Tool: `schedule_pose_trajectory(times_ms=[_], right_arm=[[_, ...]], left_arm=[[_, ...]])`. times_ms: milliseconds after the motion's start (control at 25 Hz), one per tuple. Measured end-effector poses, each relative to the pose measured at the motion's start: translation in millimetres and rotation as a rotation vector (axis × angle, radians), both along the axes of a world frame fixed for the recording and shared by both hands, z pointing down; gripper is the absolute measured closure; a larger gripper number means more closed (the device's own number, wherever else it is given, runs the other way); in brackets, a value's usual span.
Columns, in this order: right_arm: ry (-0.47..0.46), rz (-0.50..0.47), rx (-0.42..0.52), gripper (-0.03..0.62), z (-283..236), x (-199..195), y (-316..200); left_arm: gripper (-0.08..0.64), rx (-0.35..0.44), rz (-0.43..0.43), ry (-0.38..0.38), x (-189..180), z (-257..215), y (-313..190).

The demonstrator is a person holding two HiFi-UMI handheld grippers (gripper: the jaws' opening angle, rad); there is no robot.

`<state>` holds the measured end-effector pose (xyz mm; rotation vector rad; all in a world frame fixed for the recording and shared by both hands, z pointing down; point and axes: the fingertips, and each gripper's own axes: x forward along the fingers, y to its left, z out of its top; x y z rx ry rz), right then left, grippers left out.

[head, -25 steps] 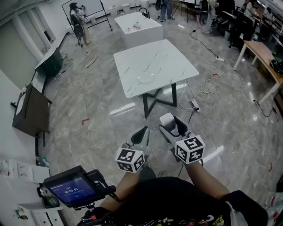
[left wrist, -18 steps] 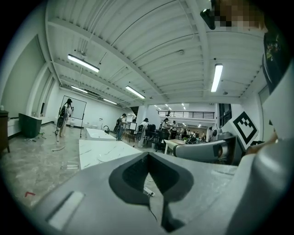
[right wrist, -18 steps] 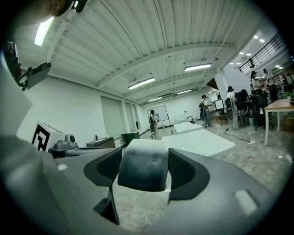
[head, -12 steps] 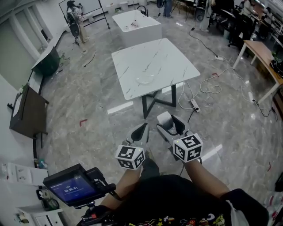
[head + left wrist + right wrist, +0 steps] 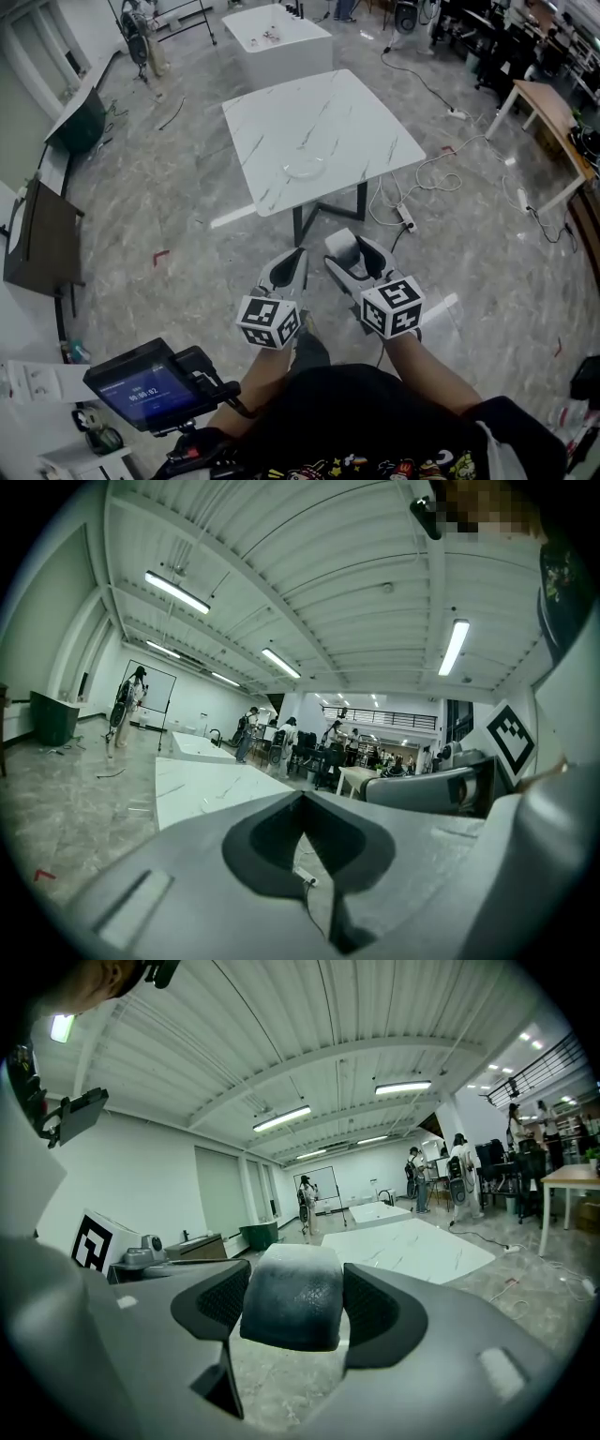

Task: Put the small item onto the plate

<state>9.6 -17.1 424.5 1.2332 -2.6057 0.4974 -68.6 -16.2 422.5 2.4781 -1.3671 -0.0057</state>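
Since the small item (image 5: 292,1297) is already clamped between the pads of the right gripper (image 5: 355,255), what matters for the coming move is where the plate (image 5: 305,170) lies from those jaws. It sits on the near half of the white table (image 5: 366,112), straight ahead of the person and slightly to the left of the right gripper's line, well apart from both grippers, with bare floor in between. The item is a pale, rounded block held crosswise between the jaws, its upper end poking out beyond them; it shows no clear long axis. The left gripper (image 5: 290,266) hangs just beside the right one, its jaws pressed together at the tips with nothing between them. It is a little more in line with the plate, yet both are about equally far from it. My judgement is that the right gripper must travel forward over the table's near edge and drift left before it can let go above the plate
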Motion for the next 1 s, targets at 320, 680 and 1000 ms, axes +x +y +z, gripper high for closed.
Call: schedule_pose_trajectory(times_ms=[320,680,1000], right_arm=[[0.012,-0.001,-0.018,0.253,17,-9,-32],[-0.002,0.016,-0.016,0.253,11,5,-22],[-0.020,0.016,0.013,0.253,-8,13,0]], left_arm=[[0.560,-0.002,-0.008,0.014,-9,13,-35],[0.560,-0.002,0.020,-0.009,7,6,-23],[0.560,0.034,0.037,-0.035,21,-16,-6]])
